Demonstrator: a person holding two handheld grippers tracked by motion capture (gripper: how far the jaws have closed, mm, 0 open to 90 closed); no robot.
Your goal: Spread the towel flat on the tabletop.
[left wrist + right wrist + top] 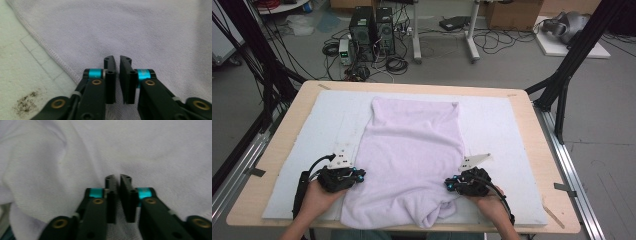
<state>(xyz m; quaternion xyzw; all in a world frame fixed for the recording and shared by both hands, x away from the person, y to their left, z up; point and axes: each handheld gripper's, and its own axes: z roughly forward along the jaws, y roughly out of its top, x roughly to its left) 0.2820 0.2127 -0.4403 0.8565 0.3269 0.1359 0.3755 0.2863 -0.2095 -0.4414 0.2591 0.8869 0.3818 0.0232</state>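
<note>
From the high view we see the whole layout: a pale lilac towel (412,160) lies lengthwise on a white mat (502,130) that covers a wooden table (532,145), its far end flat and squared, its near end bunched into folds at the table's front edge. Beyond the table, the floor holds two computer towers (372,32) and loose cables (499,40); neither gripper view takes in any of that.

Our left gripper (357,176) sits at the towel's left edge near the front, and our right gripper (451,184) at the right edge, across from it. The left gripper view adds detail the high view lacks: the towel's stitched hem (50,53) runs diagonally past the jaws, and a dark speckled stain (26,101) marks the mat. The right gripper view shows deep soft folds of towel (50,170) to one side of its jaws.

In both gripper views the jaws stand drawn together, with only a thin slit between the pads. The left gripper (117,60) and the right gripper (117,178) both hover close over the cloth; we cannot make out any fabric pinched in either slit, nor whether the tips touch the towel.

The right gripper view is blurred, and the person's forearms are cut off at the bottom of the high view.
</note>
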